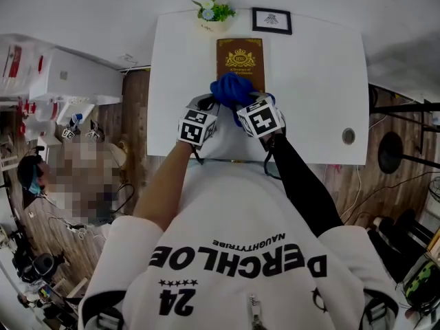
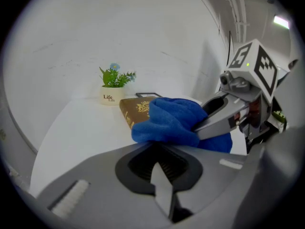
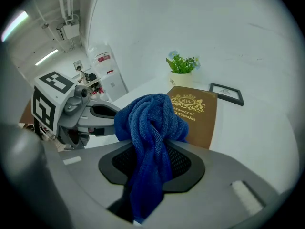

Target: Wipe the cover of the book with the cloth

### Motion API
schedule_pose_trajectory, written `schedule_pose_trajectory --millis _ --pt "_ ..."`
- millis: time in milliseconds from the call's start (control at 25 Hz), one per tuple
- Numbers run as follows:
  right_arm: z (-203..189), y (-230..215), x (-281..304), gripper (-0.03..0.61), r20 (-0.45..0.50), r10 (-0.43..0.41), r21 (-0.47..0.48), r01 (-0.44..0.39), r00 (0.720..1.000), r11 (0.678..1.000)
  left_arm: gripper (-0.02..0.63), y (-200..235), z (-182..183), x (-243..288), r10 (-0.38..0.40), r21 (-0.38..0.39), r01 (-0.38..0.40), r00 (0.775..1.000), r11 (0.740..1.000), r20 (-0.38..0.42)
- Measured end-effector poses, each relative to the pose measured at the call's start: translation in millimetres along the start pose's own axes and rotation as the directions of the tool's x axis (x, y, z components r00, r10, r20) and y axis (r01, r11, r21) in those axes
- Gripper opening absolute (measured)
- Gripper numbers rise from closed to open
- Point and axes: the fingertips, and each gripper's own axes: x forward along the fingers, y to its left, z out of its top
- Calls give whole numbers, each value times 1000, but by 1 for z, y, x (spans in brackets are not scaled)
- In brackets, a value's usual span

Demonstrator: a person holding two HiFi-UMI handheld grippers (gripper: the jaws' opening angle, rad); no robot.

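In the head view, the book (image 1: 240,62) lies flat on the white worktop (image 1: 316,81), its long axis running straight away from the person, with the bunched blue cloth (image 1: 232,89) over its near end. The left gripper view shows the left gripper (image 2: 161,178) with jaws together on nothing, just beside the cloth. The right gripper view shows the right gripper (image 3: 147,175) clamped on the cloth, the cover stretching directly ahead.
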Motion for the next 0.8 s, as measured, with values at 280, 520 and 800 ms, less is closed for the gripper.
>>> schedule_pose_trajectory --millis 280,520,800 --pt "-16 -33 -20 129 15 -94 35 94 995 995 58 5 -3 2 -19 -4 20 1000 1000 10" --pt "-26 -59 -27 130 5 -155 75 154 988 985 58 4 -3 1 -33 -13 33 999 999 16" --pt "-25 -65 -34 132 82 -93 167 78 992 983 58 5 -3 1 -45 -35 46 999 998 28"
